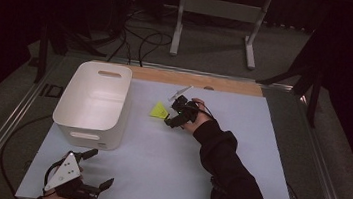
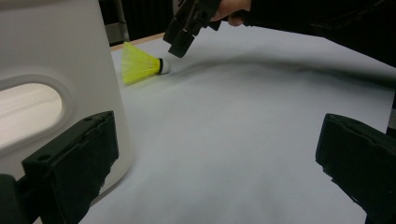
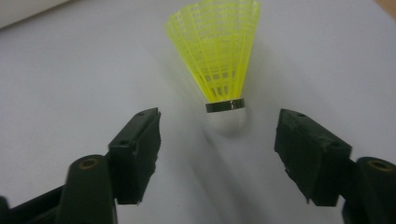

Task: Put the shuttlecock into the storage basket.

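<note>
Left tongs (image 1: pixel 94 173) wide, empty, near the white bin (image 1: pixel 94 101). Yellow shuttlecock (image 1: pixel 159 110) on the tabletop (image 1: pixel 239 152) just right of the bin; likely featherlight, skirt crushable, best pinched at the cork. Right tongs (image 3: pixel 217 154) wide, flanking the cork, not touching.

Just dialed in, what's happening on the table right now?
A person is working with a gripper in each hand. The right gripper is open and lined up on a yellow shuttlecock lying on the white table; its fingers flank the white cork end without touching it. The left gripper, also open and empty, sits near the front edge beside a white bin.
</note>
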`<state>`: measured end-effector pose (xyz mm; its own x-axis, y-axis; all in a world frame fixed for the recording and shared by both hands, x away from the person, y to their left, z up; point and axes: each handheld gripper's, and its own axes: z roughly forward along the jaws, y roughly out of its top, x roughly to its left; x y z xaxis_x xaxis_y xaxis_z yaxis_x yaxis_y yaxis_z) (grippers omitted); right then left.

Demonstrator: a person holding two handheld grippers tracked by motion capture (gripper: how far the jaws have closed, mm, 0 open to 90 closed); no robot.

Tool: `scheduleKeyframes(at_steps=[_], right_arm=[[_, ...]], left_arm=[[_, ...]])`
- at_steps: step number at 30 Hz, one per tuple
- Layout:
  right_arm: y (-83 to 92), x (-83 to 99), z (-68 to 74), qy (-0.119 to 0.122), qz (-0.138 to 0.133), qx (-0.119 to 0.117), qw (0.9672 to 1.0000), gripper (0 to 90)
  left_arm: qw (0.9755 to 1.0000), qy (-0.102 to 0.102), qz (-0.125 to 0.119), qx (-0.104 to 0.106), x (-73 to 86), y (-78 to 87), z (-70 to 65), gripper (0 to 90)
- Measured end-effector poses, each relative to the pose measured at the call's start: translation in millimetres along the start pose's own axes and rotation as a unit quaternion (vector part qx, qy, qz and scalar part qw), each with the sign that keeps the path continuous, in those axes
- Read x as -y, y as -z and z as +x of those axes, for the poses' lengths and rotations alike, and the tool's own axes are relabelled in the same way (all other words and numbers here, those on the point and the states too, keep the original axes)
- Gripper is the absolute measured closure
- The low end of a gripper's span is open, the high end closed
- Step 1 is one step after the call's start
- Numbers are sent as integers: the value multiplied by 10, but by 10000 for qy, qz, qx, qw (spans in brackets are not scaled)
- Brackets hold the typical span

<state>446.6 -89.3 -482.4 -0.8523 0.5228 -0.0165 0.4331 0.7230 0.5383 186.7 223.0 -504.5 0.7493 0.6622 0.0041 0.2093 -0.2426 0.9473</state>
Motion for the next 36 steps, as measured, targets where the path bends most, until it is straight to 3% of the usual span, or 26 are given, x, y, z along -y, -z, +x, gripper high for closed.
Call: scheduleKeyframes(at_steps=[8,25,35,36], right_arm=[[-107,-5,-13,11,207,-48,9998,439],[-286,-44,-58,-13,572,10,9984,537],[-361,-55,-66,53,668,69,9977,580],[-365,-64,-71,49,661,49,9978,622]], left_arm=[[10000,-4,-1,0,1,3,1,0],[10000,3,17,19,5,8,4,0],[10000,-3,36,37,7,10,3,0],[10000,8,31,47,7,10,5,0]])
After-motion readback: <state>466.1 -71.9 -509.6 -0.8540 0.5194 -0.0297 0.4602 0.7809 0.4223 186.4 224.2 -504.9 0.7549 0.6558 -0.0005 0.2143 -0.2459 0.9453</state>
